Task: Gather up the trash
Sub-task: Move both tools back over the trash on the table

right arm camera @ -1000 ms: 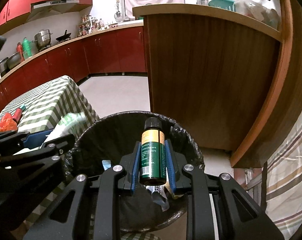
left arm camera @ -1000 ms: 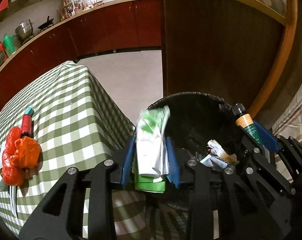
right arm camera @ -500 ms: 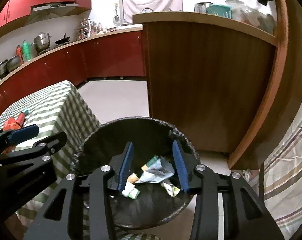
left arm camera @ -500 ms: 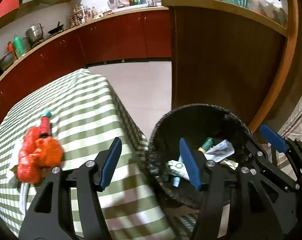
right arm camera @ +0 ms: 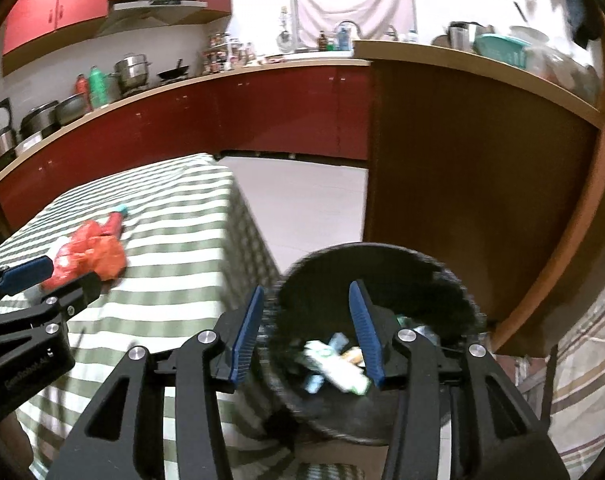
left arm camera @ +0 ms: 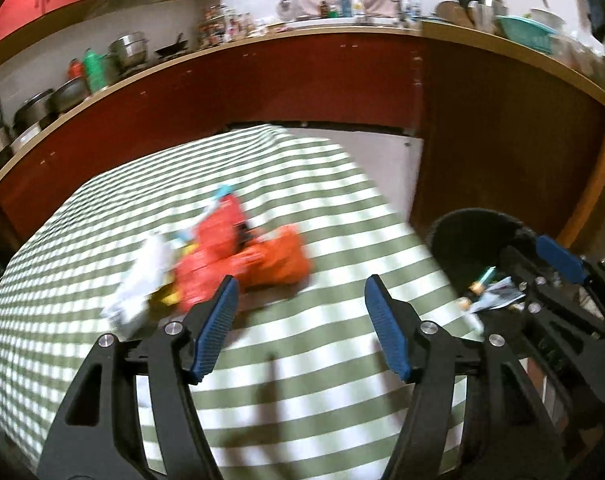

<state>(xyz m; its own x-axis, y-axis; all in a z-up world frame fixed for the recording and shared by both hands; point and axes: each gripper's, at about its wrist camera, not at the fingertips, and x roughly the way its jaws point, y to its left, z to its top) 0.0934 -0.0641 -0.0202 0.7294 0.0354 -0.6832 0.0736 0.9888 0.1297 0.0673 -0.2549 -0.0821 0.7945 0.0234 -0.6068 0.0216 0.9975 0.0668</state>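
Note:
A blurred heap of trash lies on the green checked table (left arm camera: 302, 344): orange-red plastic bags (left arm camera: 242, 256), a red bottle with a teal cap (right arm camera: 116, 218) and white paper (left arm camera: 142, 284). My left gripper (left arm camera: 298, 312) is open and empty above the table, just short of the heap. My right gripper (right arm camera: 306, 320) is open and empty over the near rim of the black bin (right arm camera: 442, 280), which holds tubes, wrappers and a bottle (right arm camera: 334, 368). The bin also shows in the left wrist view (left arm camera: 462, 232), with my right gripper (left arm camera: 558, 256) over it.
The bin stands on the floor beside the table's right edge. A brown wooden counter (right arm camera: 462, 160) rises behind it, red kitchen cabinets (right arm camera: 262, 108) run along the back, and a striped cloth (right arm camera: 590, 360) hangs at the right.
Both grippers opened and dropped their loads, the green-white wrapper and the brown bottle, into the bin. The left gripper then swung left over the table towards the orange heap.

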